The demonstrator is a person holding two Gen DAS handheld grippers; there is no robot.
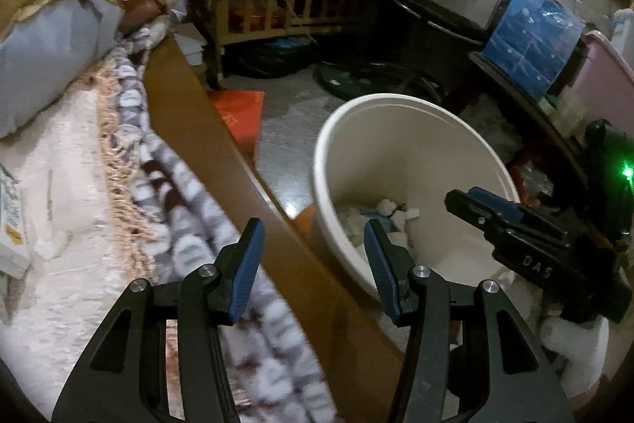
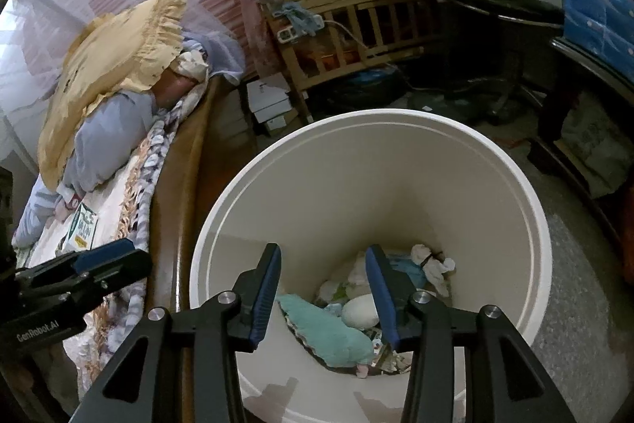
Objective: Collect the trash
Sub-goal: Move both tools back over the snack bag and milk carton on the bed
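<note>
Left gripper (image 1: 313, 244): I see my fingers spread wide with nothing between them; they hang over the wooden bed edge (image 1: 237, 161), one finger over the patterned blanket (image 1: 174, 185), the other in front of the bin's near wall.
Right gripper (image 2: 323, 282): my fingers are spread apart here too, holding nothing, poised above the mouth of the bin and touching none of its contents.
Bin (image 2: 396, 177): a white round bucket on the floor just beside the bed, upright, mouth open toward me.
Trash: it lies at the bottom of the bin; I make out a teal soft piece (image 2: 325, 332), a pale rounded lump (image 2: 358, 310) touching it, and crumpled white tissue (image 2: 434, 264) nearer the far wall. From the left wrist view only some white crumpled bits (image 1: 390, 209) show.
Bed: a small green-and-white box (image 2: 82, 228) rests on the pale cover beside a yellow frilled pillow (image 2: 119, 66).
Background: a wooden crib (image 2: 348, 18) piled with clothes stands beyond the bin.
</note>
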